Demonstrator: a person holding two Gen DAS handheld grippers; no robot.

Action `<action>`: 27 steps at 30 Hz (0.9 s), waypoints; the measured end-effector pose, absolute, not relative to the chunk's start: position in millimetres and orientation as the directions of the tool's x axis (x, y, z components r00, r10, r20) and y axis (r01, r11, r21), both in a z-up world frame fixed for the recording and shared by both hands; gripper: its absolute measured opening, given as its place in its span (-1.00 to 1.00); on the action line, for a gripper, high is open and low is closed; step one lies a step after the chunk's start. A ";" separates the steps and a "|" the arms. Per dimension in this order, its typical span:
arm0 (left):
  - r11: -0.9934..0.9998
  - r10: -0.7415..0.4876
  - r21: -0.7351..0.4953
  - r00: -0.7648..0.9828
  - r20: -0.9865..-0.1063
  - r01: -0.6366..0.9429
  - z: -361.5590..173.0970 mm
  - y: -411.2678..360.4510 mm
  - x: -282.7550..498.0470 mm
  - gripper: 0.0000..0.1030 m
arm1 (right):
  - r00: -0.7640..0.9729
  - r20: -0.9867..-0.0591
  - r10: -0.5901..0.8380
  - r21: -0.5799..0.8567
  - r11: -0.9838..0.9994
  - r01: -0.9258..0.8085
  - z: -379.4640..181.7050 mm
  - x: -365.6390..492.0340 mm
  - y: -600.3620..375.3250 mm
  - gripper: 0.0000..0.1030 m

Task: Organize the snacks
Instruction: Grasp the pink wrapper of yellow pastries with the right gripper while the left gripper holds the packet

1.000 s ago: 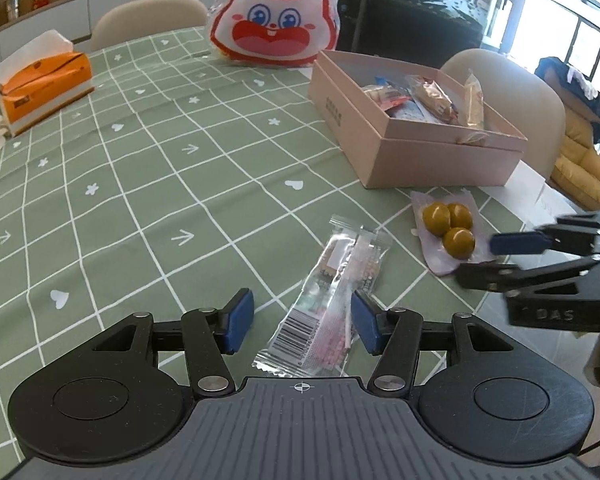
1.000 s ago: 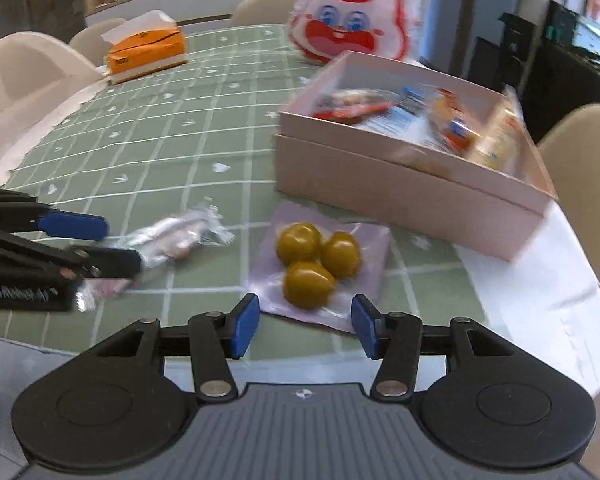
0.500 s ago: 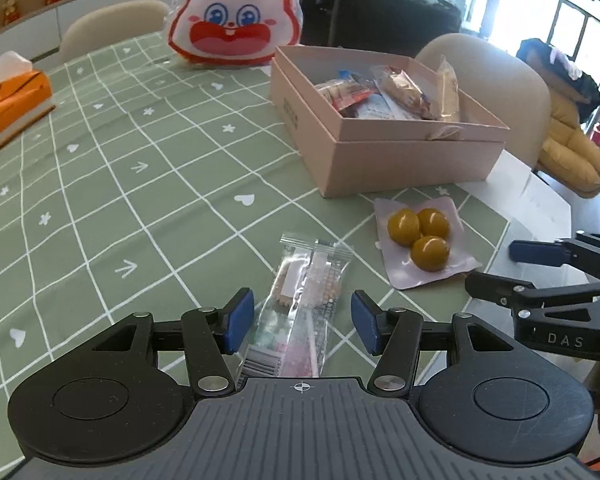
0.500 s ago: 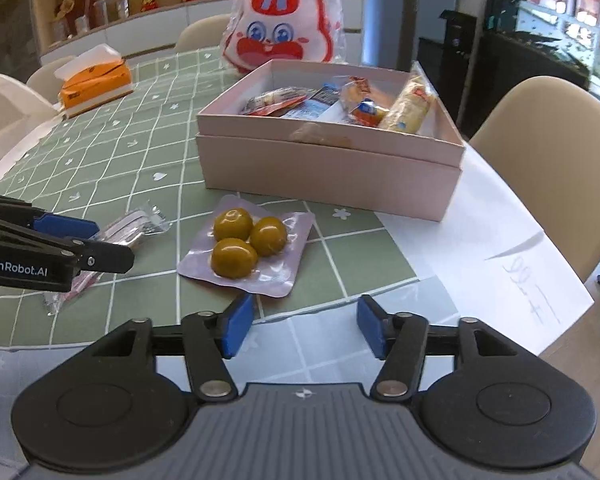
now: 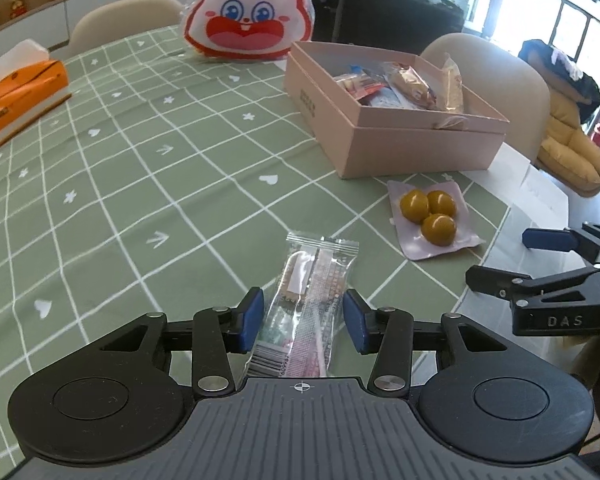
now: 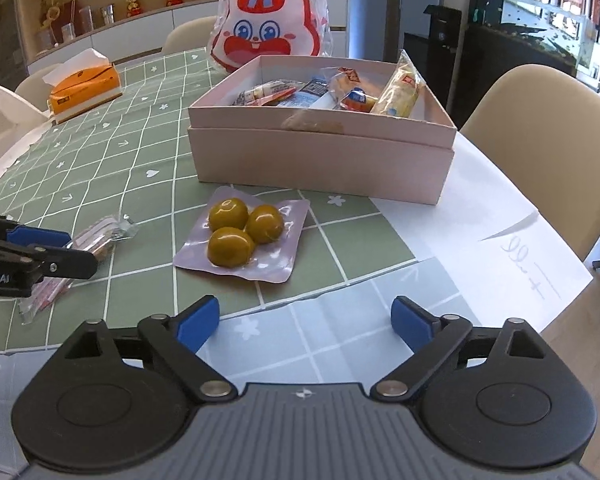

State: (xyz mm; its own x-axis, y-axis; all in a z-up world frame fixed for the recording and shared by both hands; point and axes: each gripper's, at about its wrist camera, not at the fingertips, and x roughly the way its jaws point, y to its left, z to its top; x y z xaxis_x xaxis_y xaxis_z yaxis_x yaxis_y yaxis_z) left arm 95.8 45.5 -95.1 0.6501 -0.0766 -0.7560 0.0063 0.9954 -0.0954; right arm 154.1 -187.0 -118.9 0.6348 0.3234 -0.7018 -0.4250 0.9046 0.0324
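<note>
While the left gripper [image 5: 303, 322] straddles a clear-wrapped snack bar [image 5: 306, 308] lying on the green checked tablecloth [image 5: 140, 168], its jaws have just been closing, though the blue pads [image 5: 251, 319] sit beside the wrapper without visibly pressing it. The right gripper [image 6: 305, 322] (jaws just opened wide, nothing between them) hangs short of the purple pack of three brown balls [image 6: 242, 236], just before the pink box [image 6: 320, 160] of snacks.

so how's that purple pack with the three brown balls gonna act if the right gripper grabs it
The purple pack looks like thin film, so its flat edges will probably flop. The three balls seem sealed in, so rolling loose is unlikely. The glossy film may slip between the pads.
</note>
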 end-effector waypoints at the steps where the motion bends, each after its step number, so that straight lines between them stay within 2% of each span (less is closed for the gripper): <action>1: 0.994 -0.086 -0.113 0.651 -0.754 0.001 -95.2 47.7 93.3 -0.04 | 0.641 -0.696 0.324 0.031 0.905 -0.424 -119.7 153.0 -186.7 0.86; 10: 0.986 -0.134 -0.166 0.659 -0.740 0.014 -94.0 47.8 87.3 -0.02 | 0.682 -0.654 0.326 0.026 0.911 -0.411 -124.6 144.2 -187.6 0.86; 18: 0.995 -0.093 -0.089 0.641 -0.762 0.039 -95.6 29.1 108.7 -0.02 | 0.659 -0.668 0.346 0.032 0.898 -0.439 -122.0 144.7 -190.0 0.86; 21: 0.996 -0.092 -0.078 0.638 -0.764 0.050 -96.2 27.6 111.7 -0.02 | 0.655 -0.674 0.343 0.041 0.902 -0.430 -114.7 148.6 -190.7 0.67; 24: 0.995 -0.100 -0.089 0.637 -0.764 0.050 -96.1 31.7 106.7 -0.10 | 0.704 -0.616 0.354 0.062 0.913 -0.404 -99.2 152.0 -189.8 0.64; 27: 0.995 -0.093 -0.092 0.634 -0.768 0.035 -95.0 34.4 100.0 -0.14 | 0.703 -0.598 0.385 0.055 0.895 -0.443 -88.5 161.4 -174.0 0.51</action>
